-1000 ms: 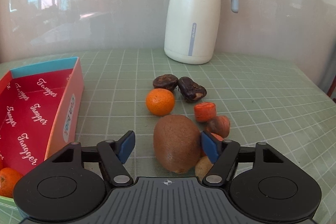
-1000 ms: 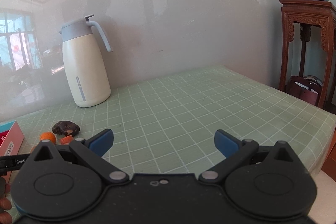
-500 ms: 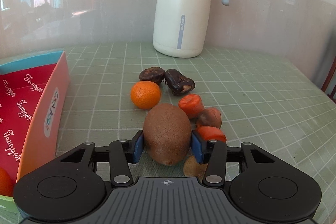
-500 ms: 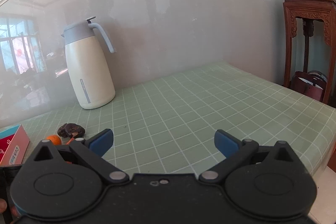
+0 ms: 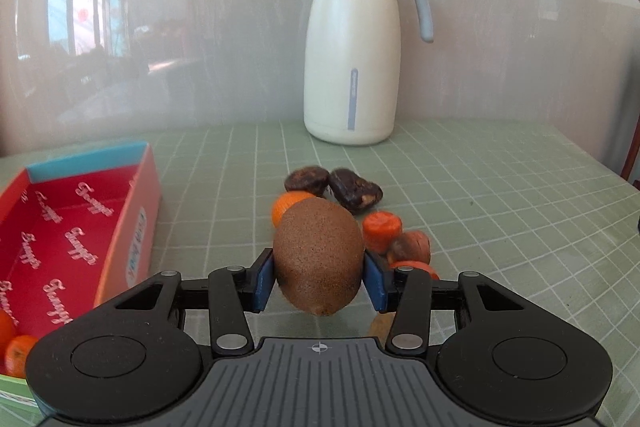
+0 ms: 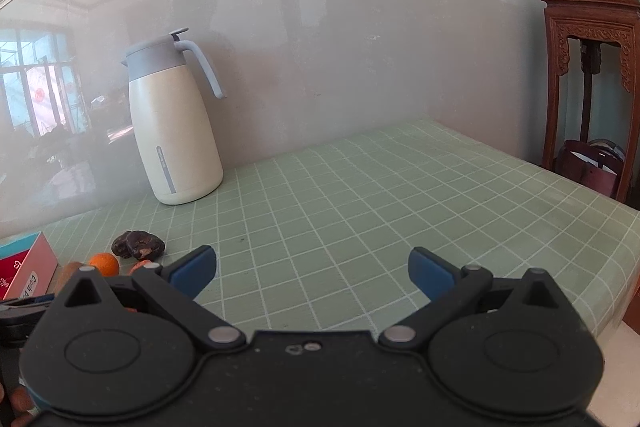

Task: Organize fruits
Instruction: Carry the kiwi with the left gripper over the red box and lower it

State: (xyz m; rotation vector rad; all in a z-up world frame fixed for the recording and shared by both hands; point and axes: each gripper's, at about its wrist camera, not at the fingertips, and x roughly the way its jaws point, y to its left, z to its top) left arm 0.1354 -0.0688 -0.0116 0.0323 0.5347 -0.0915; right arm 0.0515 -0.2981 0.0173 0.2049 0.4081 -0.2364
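Your left gripper is clamping the brown kiwi between its two blue pads, which are pressing on the fruit's left and right flanks. The kiwi is sitting upright in the grip, and its lower tip is hanging above the glossy green checked tablecloth.

Just behind the kiwi a small mandarin is peeking out, and behind that two dark, wrinkled dried fruits are lying touching each other. To the kiwi's right, three small orange-red pieces are clustering close together.

On your left the red box is standing open. Its lining is showing a repeated white script word that you cannot read with certainty, and the label on its pink side wall is too skewed here; in the right wrist view the same label is reading roughly "Coih book". Two mandarins are lying in the box's near corner.

The cream jug with the grey-blue lid and handle is standing at the back against the wall; the vertical strip on its body is carrying small lettering, too fine to read.

Your right gripper is hovering with its jaws spread wide, gripping nothing, over bare tablecloth well to the right of the fruit.
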